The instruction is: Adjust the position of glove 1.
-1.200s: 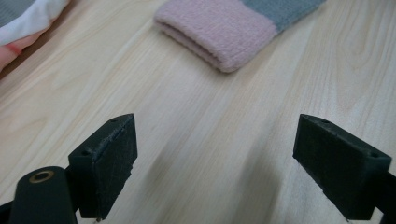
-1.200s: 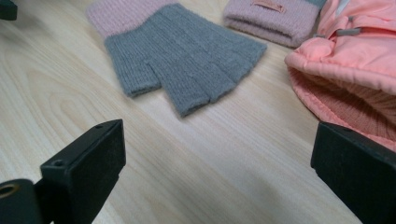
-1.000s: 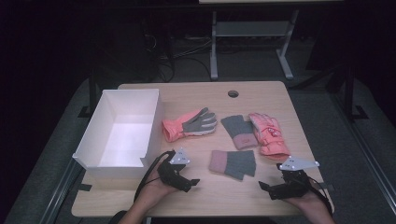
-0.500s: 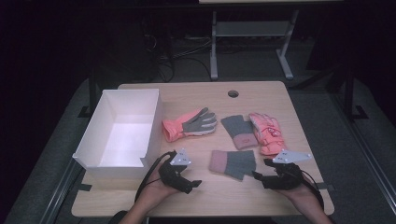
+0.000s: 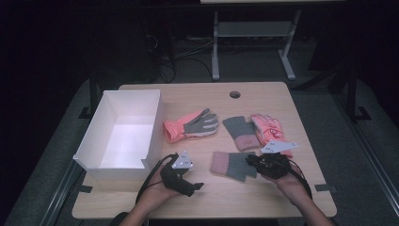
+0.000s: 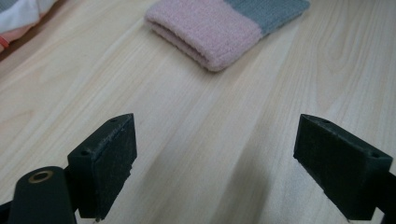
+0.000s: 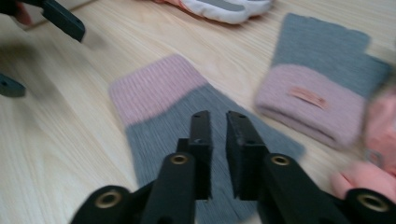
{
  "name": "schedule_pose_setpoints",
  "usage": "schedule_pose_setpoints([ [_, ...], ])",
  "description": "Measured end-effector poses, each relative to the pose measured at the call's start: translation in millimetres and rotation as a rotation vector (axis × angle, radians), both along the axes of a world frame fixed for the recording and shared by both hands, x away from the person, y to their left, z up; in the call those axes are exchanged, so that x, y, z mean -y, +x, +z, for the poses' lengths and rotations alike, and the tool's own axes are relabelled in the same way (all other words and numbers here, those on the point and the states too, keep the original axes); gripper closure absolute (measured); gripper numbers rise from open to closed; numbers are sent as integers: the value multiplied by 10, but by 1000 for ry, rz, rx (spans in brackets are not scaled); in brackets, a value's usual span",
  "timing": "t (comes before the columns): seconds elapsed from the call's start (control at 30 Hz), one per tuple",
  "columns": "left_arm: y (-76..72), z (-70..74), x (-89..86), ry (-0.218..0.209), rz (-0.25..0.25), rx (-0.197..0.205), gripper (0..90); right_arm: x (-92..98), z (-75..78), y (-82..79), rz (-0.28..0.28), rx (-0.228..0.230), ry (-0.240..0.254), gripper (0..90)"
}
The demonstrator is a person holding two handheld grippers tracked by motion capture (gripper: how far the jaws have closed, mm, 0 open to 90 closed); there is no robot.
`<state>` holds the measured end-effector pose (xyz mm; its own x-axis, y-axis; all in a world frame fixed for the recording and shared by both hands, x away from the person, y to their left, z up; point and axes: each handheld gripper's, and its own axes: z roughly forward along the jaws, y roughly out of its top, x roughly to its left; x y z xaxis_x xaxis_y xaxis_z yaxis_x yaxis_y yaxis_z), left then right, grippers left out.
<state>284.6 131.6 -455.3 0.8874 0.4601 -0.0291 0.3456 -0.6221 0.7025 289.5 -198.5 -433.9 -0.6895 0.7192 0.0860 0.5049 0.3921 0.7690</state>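
A knit mitten (image 5: 230, 165) with a pink cuff and grey body lies flat near the table's front. My right gripper (image 5: 250, 162) sits at its grey end. In the right gripper view its jaws (image 7: 218, 116) have just been closing and stand almost together over the grey knit (image 7: 159, 130); I see no fabric pinched between them. My left gripper (image 5: 195, 186) rests on the wood left of the mitten, open and empty (image 6: 215, 158), with the pink cuff (image 6: 210, 32) ahead of it. The matching mitten (image 5: 240, 133) lies farther back.
A white open box (image 5: 153, 127) stands at the table's left. A coral and grey glove (image 5: 190, 125) lies beside it, and a pink padded glove (image 5: 268, 129) lies at the right. Bare wood (image 5: 263, 197) runs along the table's front edge.
My right gripper has slid left from the table's right front onto the near mitten's grey end, and its jaws have gone from wide open to nearly together. The left gripper has stayed put.
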Motion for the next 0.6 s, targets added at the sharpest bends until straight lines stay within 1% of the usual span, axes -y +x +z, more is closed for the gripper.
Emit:
schedule_pose_setpoints([
  [0.03, -1, 0, 6, -12, 6, -5, 126, -22, -2, 28, 7, -7, 9, 879],
  [0.07, 2, 0, 8, -13, 7, -3, 126, -43, -2, 53, 15, -10, 13, 899],
  [0.17, 5, -3, 5, -11, 7, -1, 126, -108, 16, 107, 46, -16, 26, 900],
  [0.2, 8, 1, -1, -4, 3, -2, 126, -136, 22, 124, 52, -16, 29, 900],
  [0.3, 12, 4, -7, -4, 3, -5, 126, -229, 20, 184, 69, -25, 44, 900],
  [0.37, 11, 4, -8, -16, 10, -19, 128, -297, -1, 238, 81, -28, 44, 898],
  [0.4, 12, 9, -13, -14, 7, -18, 129, -337, -10, 261, 84, -40, 46, 892],
  [0.47, 16, 16, -21, -11, 5, -14, 129, -414, -31, 317, 106, -39, 33, 889],
  [0.5, 18, 21, -26, -9, 4, -13, 129, -456, -35, 334, 108, -49, 33, 889],
  [0.53, 17, 22, -29, -11, 5, -14, 130, -497, -44, 354, 114, -51, 33, 895],
  [0.6, 21, 16, -29, -19, 13, -25, 131, -584, -63, 384, 119, -56, 19, 900],
])
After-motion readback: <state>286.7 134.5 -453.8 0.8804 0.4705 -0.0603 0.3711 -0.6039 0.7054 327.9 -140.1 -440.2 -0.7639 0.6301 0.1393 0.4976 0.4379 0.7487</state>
